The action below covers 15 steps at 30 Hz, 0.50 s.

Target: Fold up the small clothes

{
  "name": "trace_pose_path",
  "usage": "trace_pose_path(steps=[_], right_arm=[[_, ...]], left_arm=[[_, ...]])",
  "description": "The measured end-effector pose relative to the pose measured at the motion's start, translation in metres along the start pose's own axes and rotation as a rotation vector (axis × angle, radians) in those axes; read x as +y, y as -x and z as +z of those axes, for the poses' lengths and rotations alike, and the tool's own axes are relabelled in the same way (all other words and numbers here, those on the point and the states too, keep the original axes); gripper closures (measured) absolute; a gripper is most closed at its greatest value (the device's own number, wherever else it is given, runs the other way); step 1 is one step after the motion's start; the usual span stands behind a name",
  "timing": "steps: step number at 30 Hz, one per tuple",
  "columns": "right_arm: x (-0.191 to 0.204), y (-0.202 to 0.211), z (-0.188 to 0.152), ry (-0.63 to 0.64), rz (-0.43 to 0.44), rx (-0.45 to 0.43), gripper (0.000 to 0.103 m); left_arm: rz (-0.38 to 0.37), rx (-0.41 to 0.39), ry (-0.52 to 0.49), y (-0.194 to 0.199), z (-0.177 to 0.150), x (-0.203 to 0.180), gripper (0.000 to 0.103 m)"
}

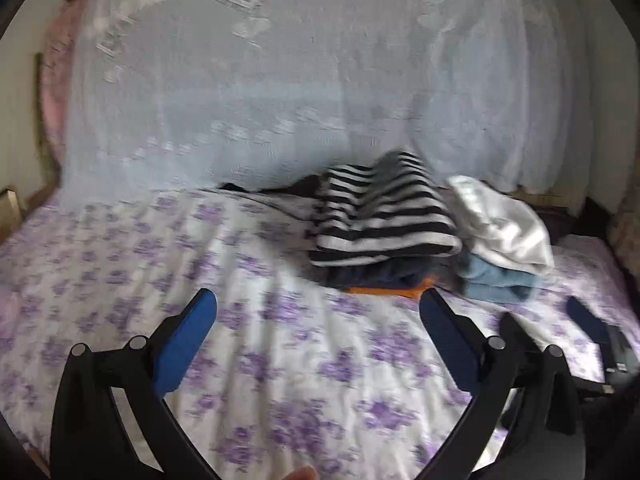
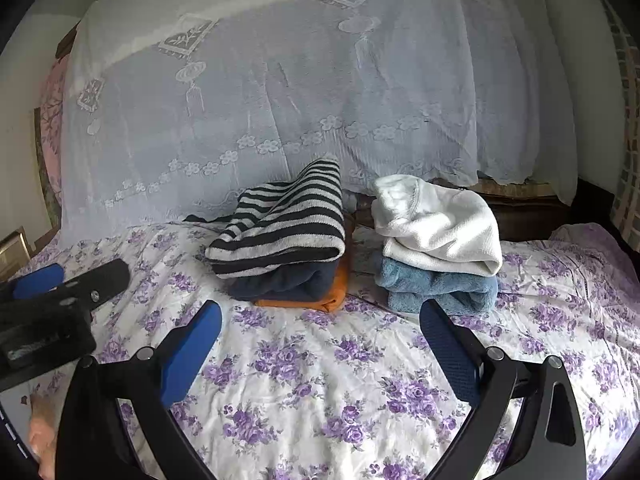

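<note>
No legible brand, label or writing anywhere. Two folded stacks on the bed [image 2: 320, 380], over a cotton sheet printed with purple flowers. Left stack: knitted black-and-white striped garment [image 2: 280, 232] on top, humped at the rear, over a dark navy fleece piece [image 2: 280, 284] and a flat orange piece [image 2: 320, 302]. Just beside, right stack: fluffy white garment [image 2: 436, 224] over a plush blue one [image 2: 436, 284]. Behind, a sheer lace mosquito net [image 2: 280, 92] with flower and lantern motifs. Left tongs [image 1: 318, 320] spread wide, blue pads bare, grasping nothing, in a blurred view. Right tongs [image 2: 320, 332] likewise released, clear of both stacks.
</note>
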State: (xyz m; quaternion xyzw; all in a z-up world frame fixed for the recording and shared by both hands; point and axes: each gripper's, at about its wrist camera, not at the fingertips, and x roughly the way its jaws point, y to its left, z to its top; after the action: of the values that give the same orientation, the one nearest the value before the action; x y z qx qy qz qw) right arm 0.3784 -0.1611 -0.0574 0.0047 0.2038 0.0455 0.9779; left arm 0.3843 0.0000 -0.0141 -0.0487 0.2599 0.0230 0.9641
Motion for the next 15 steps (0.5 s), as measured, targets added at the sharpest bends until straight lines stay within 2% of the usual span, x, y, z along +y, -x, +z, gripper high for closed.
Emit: trace_pose_path(steps=[1,5,15], right_arm=[[0.002,0.000,0.000,0.006,0.000,0.001,0.003],[0.007,-0.002,-0.001,0.037,-0.014,0.008,0.003],[0.003,-0.002,-0.001,0.019,-0.010,0.009,0.003]], left_arm=[[-0.011,0.009,-0.003,-0.001,-0.001,-0.002,0.004],[0.053,0.004,-0.054,-0.005,-0.005,-0.014,0.004],[0.065,0.006,-0.022,-0.005,-0.005,-0.010,0.004]])
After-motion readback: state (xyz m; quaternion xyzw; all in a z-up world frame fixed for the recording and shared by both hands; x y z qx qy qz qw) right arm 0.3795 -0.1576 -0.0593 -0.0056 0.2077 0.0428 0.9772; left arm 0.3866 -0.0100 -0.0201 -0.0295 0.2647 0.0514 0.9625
